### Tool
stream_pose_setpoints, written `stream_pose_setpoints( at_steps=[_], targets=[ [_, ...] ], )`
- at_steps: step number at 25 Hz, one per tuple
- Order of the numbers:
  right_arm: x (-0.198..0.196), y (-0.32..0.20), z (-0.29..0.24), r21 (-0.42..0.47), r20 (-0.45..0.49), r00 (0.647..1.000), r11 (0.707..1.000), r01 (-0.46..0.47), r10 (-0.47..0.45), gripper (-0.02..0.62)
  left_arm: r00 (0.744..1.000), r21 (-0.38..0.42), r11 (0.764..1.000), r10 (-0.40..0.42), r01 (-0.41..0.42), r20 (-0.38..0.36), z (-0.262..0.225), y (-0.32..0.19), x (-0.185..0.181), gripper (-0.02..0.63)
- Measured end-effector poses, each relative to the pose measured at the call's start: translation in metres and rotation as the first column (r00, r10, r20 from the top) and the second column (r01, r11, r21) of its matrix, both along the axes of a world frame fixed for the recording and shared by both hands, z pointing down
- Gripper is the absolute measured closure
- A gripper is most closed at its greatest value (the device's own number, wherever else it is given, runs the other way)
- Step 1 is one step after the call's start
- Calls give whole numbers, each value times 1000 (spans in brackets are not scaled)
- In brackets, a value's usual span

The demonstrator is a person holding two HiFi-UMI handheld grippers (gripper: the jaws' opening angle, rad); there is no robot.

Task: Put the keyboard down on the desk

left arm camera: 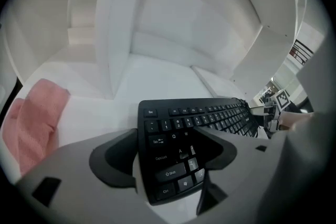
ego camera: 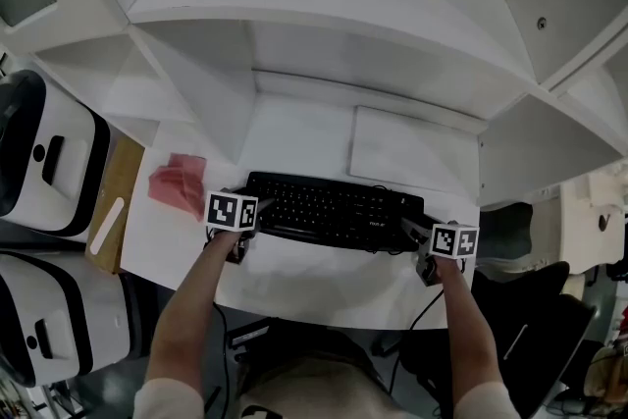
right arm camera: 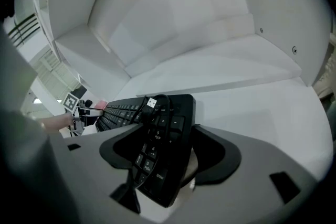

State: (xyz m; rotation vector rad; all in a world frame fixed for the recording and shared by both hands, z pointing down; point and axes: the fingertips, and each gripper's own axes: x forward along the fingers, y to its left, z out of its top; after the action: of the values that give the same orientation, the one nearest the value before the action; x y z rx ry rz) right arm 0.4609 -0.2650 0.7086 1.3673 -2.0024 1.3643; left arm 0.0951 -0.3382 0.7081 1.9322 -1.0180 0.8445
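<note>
A black keyboard [ego camera: 334,209] lies flat across the white desk [ego camera: 304,285], close to its front edge. My left gripper [ego camera: 257,211] straddles the keyboard's left end [left arm camera: 173,128]; in the left gripper view [left arm camera: 165,136] one jaw hangs over the letter keys and the other stands beside the outer edge, spread wide without pinching. My right gripper [ego camera: 412,231] straddles the right end [right arm camera: 168,113] in the same way, its jaws [right arm camera: 169,131] wide with a gap showing on one side. The keyboard's coiled cable and USB plug [right arm camera: 152,103] rest on the number pad.
A pink cloth [ego camera: 179,182] lies left of the keyboard. A flat white pad [ego camera: 412,147] sits behind it under white shelves. White machines [ego camera: 39,157] and a wooden board [ego camera: 113,211] stand at the left, and a dark chair [ego camera: 530,309] at the right.
</note>
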Motion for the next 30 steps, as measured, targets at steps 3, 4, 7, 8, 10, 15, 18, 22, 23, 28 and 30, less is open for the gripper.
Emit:
stream_pose_setpoints(
  at_steps=[3, 4, 7, 8, 10, 15, 18, 22, 23, 28, 30],
  targets=[
    [3, -1, -1, 46, -58, 998, 999, 10, -7, 293, 1000, 10, 1000, 4, -5, 8, 0, -1, 0, 268],
    [5, -3, -2, 73, -116, 993, 997, 34, -25, 287, 1000, 14, 1000, 5, -5, 13, 0, -1, 0, 269],
    [5, -6, -4, 97, -224, 970, 988, 116, -92, 276, 1000, 22, 1000, 3, -3, 19, -1, -2, 0, 269],
    [4, -6, -3, 92, -229, 968, 988, 128, -104, 276, 1000, 22, 1000, 1, -1, 17, -1, -2, 0, 270],
    [5, -5, -2, 86, -223, 970, 989, 119, -98, 276, 1000, 22, 1000, 1, -1, 13, 0, -1, 0, 269],
    [16, -5, -15, 124, -169, 986, 992, 19, 2, 276, 1000, 87, 996, -11, 9, 21, -12, -7, -11, 264],
    [21, -5, -33, 175, -125, 991, 984, -31, 53, 276, 998, 137, 989, -57, 59, -19, -33, -11, -26, 264],
    [17, -1, -55, 225, -51, 995, 971, -75, 89, 276, 999, 212, 976, -32, 38, -32, -60, -5, -34, 268],
    [14, 0, -61, 234, -29, 995, 969, -84, 93, 276, 999, 233, 972, -18, 24, -32, -65, -2, -33, 280],
    [-13, 6, -91, 263, 119, 989, 958, -111, 81, 282, 996, 274, 962, 10, 13, -84, -84, 12, -19, 346],
    [-26, 8, -103, 284, 146, 987, 953, -110, 71, 310, 993, 282, 959, 10, 23, -115, -91, 16, -11, 353]
  ],
)
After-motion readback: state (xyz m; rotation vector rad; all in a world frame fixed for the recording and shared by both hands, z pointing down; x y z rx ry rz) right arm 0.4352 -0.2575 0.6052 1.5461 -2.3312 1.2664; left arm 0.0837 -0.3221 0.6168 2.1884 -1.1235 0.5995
